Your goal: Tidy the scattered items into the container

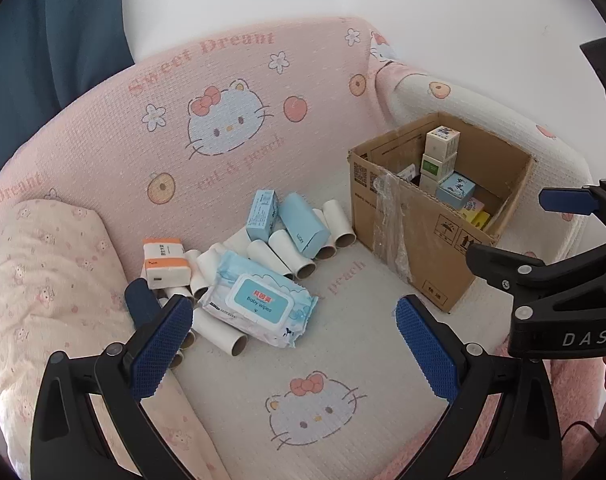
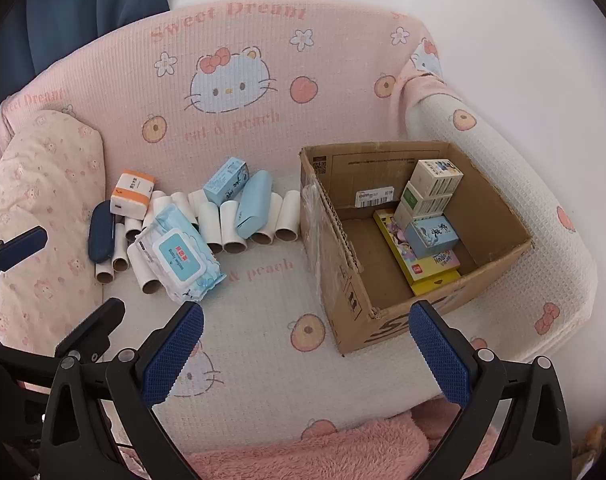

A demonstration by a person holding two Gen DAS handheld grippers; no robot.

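Nearest the lens, both sets of tongs stand wide apart with nothing between the blue pads: the left tongs (image 1: 295, 354) hang over bare seat cover, and the right tongs (image 2: 305, 354) hover just short of the near corner of the cardboard box (image 2: 345, 280).

By my reading the job is between pickups; some things are already boxed and neither hand has taken hold of the next one.

Ahead and to the left of the left tongs lies the scattered heap on the sofa seat (image 1: 343, 360). A pack of baby wipes (image 1: 259, 300) sits closest, resting on several white cardboard tubes (image 1: 281, 258). Behind it a light blue case (image 1: 305, 226) leans across more tubes, a small blue carton (image 1: 261, 212) beside it. Further left are an orange and white tissue pack (image 1: 167, 262) and a dark blue case (image 1: 141, 306), the latter just beyond the left pad.

The box stands ahead and to the right of the right tongs, open at the top. Inside, against its far right wall, a stack of pale cartons (image 2: 429, 190) rises with a blue patterned box (image 2: 431, 236) at its foot, all on a flat yellow-edged pack (image 2: 423, 268). Its left half is bare floor.

The next move probably calls for lowering onto the wipes, closing across the narrow width, then carrying them rightward into that free half.
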